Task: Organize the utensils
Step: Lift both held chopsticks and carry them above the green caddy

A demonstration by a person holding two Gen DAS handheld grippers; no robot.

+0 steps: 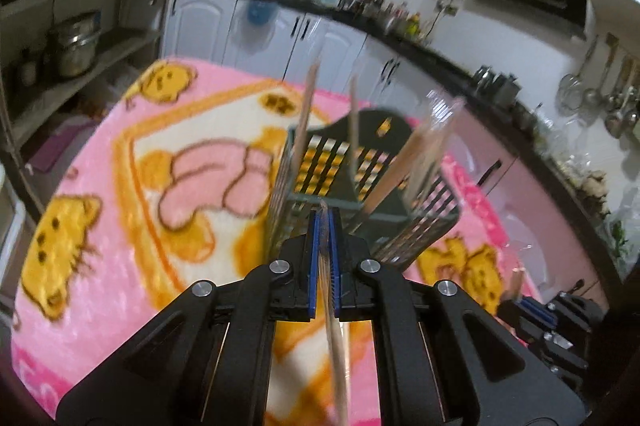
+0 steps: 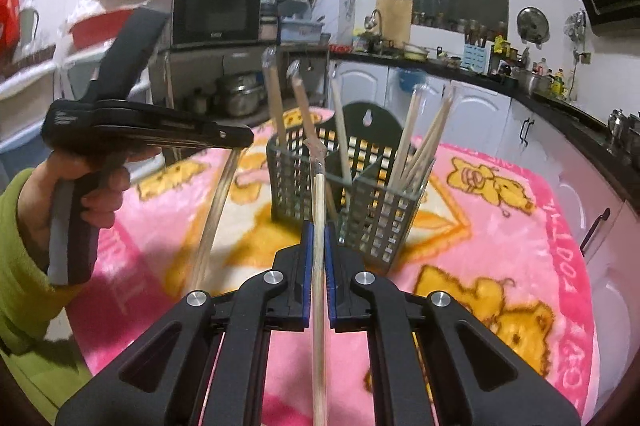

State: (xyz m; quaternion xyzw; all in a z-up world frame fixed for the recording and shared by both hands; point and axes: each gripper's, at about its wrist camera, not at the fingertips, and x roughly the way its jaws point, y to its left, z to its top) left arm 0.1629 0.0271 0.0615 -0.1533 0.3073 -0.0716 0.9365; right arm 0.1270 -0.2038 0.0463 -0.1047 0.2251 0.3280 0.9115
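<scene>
the left gripper [image 1: 325, 226] had its blue-padded fingers [image 1: 316, 266] clenched on a pale wooden chopstick in a clear plastic sleeve [image 1: 338, 354], and the right gripper [image 2: 319, 238] was likewise clamped on a second sleeved wooden chopstick [image 2: 319, 266]. each stick ran lengthwise between the pads, probably so that its tip could be steered into a compartment from above. both grippers were held just short of the grey-green slotted plastic utensil basket [image 2: 360, 210], which stood upright on the worktop covered with a pink cartoon-print blanket [image 2: 500, 234]. the basket was split by a partition; the right compartment held a leaning bundle of sleeved chopsticks [image 2: 420, 142], the left several separate ones [image 2: 276, 106]. the sticks were slim, light tan and glossy where the wrap caught light. judged from this, sorting was well advanced, with the two held sticks not yet inserted.
</scene>
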